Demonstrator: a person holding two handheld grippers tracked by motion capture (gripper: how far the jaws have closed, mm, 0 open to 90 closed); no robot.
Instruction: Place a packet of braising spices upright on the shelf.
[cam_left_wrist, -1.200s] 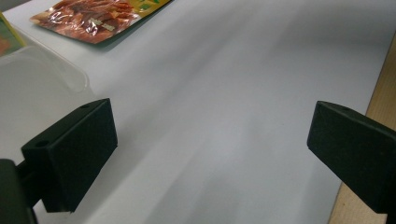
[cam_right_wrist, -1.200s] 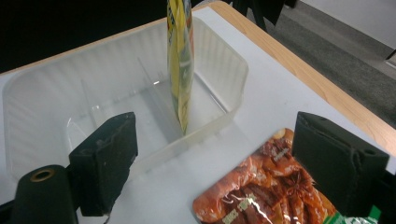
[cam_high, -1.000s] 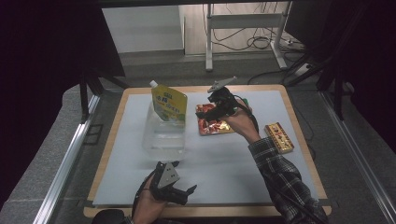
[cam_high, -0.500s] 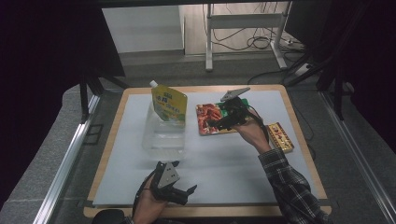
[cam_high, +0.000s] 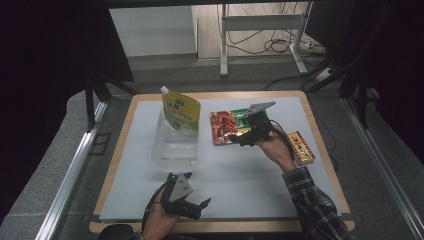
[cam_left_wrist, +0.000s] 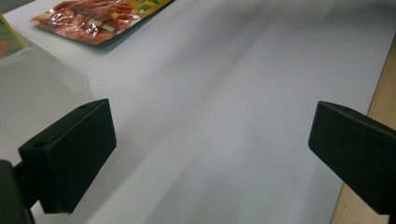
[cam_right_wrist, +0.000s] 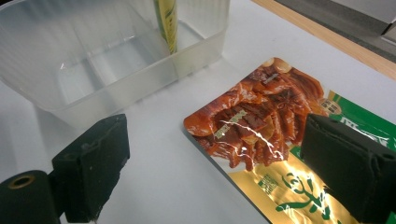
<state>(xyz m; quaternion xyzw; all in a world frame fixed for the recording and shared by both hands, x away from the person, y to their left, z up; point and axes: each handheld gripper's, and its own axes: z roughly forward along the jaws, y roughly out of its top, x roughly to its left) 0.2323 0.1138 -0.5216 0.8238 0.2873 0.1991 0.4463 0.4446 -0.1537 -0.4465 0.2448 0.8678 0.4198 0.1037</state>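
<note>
While the left gripper (cam_high: 192, 206) rests near the counter's (cam_high: 250, 170) near edge with its jaws spread wide and nothing between them, the work in hand belongs to the other side. Left of centre, toward the far edge, a clear plastic tub (cam_high: 176, 145) stands with a yellow spouted pouch (cam_high: 181, 111) leaning upright in it. Just right of the tub lies the red-and-green snack packet (cam_high: 227, 127), flat on the counter, its near edge close to the tub's wall but apart from it. The right gripper (cam_high: 239, 138) hovers over that packet's right part, jaws spread and holding nothing; in the right gripper view the packet (cam_right_wrist: 261, 140) sits between and ahead of the black jaws, the tub (cam_right_wrist: 116, 60) beyond. Farther right, near the right edge, a small yellow box (cam_high: 301, 147) lies untouched.

The step looks like a pickup of the snack packet, likely for the tub. A flat, glossy packet gives little to bite on, so I would tilt the right gripper, bring one jaw down at the packet's edge and slide it under, then close on the sealed rim rather than the puffed middle. Lift slowly, since foil may slip, and keep clear of the leaning pouch when moving toward the tub.
</note>
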